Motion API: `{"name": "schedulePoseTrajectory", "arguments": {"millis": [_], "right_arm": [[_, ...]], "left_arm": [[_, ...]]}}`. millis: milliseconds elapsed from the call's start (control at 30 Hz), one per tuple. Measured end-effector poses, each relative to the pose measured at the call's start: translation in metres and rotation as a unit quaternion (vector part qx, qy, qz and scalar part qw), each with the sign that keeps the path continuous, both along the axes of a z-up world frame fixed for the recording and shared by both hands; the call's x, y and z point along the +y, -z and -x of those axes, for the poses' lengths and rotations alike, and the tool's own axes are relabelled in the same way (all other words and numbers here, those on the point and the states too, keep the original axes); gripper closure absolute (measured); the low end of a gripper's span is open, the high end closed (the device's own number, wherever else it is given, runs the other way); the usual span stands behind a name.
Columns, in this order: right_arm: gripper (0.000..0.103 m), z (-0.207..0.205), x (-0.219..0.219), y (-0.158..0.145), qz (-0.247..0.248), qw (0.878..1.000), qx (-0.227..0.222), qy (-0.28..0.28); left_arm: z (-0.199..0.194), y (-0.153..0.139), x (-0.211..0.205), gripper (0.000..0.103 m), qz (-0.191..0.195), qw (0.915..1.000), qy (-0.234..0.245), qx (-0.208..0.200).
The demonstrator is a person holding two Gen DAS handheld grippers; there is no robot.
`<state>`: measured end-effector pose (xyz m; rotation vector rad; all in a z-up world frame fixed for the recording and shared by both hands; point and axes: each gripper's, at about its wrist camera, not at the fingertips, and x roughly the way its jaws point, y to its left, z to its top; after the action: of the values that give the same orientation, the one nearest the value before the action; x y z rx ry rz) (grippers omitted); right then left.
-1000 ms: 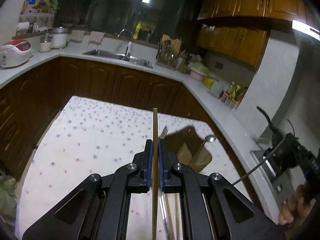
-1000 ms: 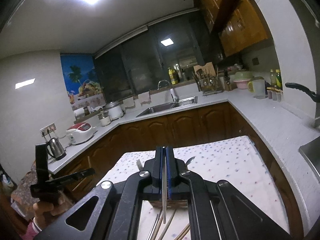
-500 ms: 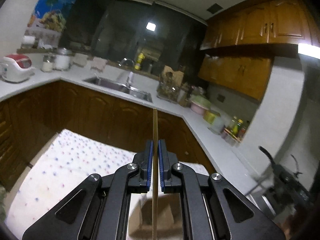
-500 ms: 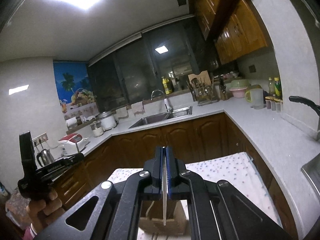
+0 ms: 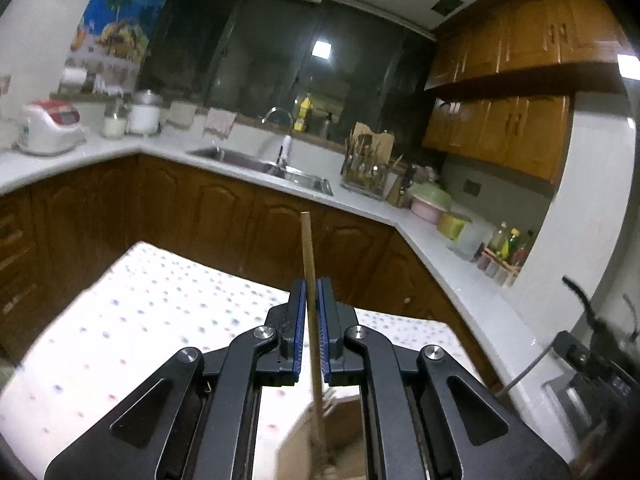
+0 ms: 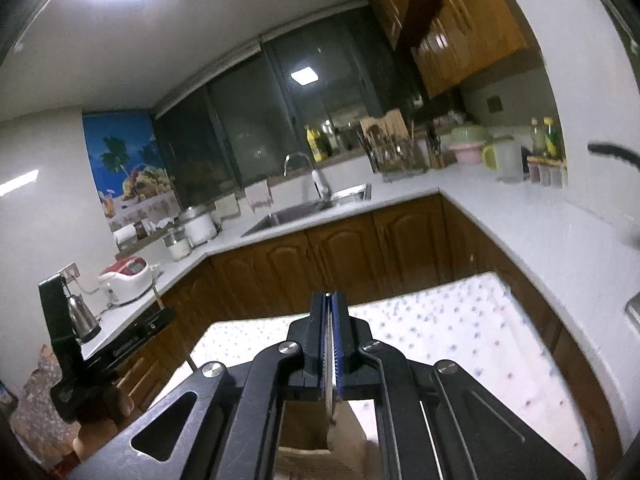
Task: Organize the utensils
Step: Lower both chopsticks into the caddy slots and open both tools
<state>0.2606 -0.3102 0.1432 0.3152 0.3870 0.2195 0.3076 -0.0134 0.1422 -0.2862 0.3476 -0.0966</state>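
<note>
Left gripper (image 5: pixel 311 312) clamped on a wooden chopstick (image 5: pixel 307 248); jaws pressed to the stick on both sides, long axis running fore-aft through the pads, upper end jutting well past the tips, lower end trailing back and down toward a brown cardboard box (image 5: pixel 320 440) on the dotted tabletop (image 5: pixel 120 320). Right gripper (image 6: pixel 330 328) clamped on a thin metal utensil (image 6: pixel 329 360), edge-on between the jaws, kind not readable; its lower end hangs over the same box (image 6: pixel 304 460), seen directly beneath. Box lies below and slightly behind both sets of jaws, open top upward. Neither hand clearly nearer. Judgement: next move turns on lowering each trailing end into the box; compartments not discernible through blur.
</note>
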Motion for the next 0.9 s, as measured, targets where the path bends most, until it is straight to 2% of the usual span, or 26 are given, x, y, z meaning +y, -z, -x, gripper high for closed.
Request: {"name": "schedulePoseTrajectory", "arguments": {"millis": [100,300,500,700,900], "right_arm": [[0.1,-0.004,0.003,0.015,0.002,1.0,0.019,-0.003],[0.1,-0.008,0.008,0.037,0.001,0.999,0.044,-0.005],[0.1,-0.005,0.01,0.032,0.005,0.999,0.049,-0.005],[0.099,-0.009,0.01,0.03,-0.004,0.998,0.056,-0.006],[0.088,-0.005,0.002,0.026,-0.031,0.998,0.054,-0.005]], "left_arm": [[0.008,-0.001,0.005,0.097,-0.007,0.9999,0.013,-0.004],[0.008,0.012,0.007,0.096,-0.015,0.9989,0.035,0.026],[0.011,0.024,-0.001,0.096,-0.02,0.9976,0.048,0.045],[0.013,0.021,-0.005,0.096,-0.027,0.9968,0.056,0.05],[0.019,0.015,-0.001,0.092,-0.023,0.9959,0.064,0.06]]}}
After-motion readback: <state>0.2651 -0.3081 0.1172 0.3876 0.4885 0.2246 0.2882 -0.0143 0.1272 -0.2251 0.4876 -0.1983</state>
